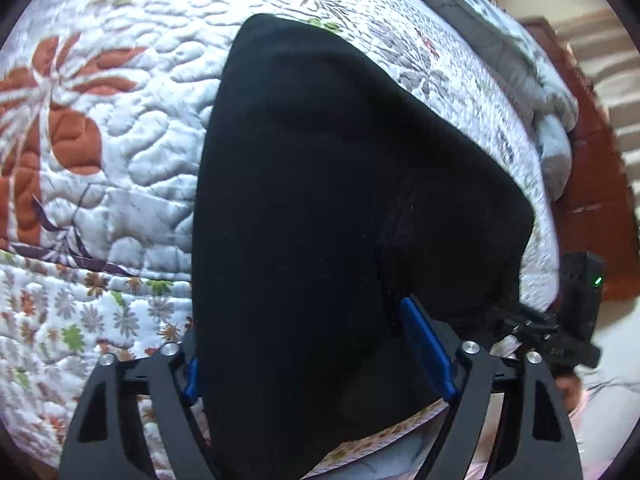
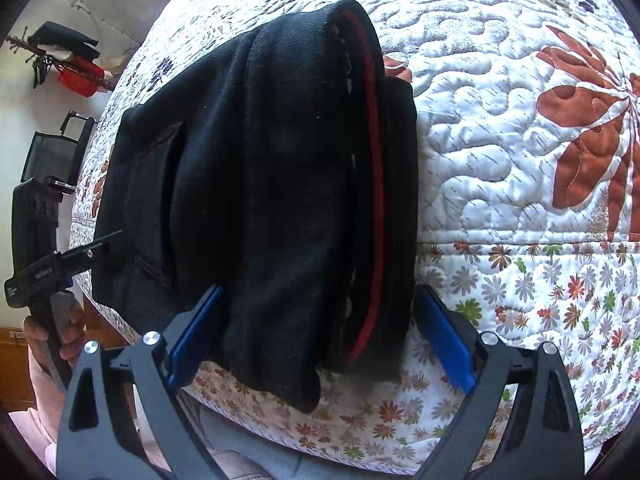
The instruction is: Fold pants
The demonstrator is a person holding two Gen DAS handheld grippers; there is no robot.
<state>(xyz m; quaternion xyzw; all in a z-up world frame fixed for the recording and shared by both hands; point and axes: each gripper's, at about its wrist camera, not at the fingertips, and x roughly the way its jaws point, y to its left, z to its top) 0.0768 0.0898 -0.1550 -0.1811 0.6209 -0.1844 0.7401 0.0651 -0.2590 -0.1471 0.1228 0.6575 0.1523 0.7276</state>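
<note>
Black pants point(image 2: 280, 184) on quilt point(image 2: 500, 160); both jaws spread wide astride fabric, gripping nothing; red trim only in right view.

Both wrist cameras look closely down along their tongs, sharing the black pants point(image 1: 340, 208) on the quilt point(image 2: 500, 160).

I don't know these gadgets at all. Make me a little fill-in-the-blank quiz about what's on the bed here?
1. The pants lying on the quilt are mostly ____ in colour.
2. A thin stripe along the folded cloth's edge is ____.
3. The pads on the right gripper are ____.
4. The large flower printed on the quilt is ____.

Missing words: black; red; blue; orange
</note>
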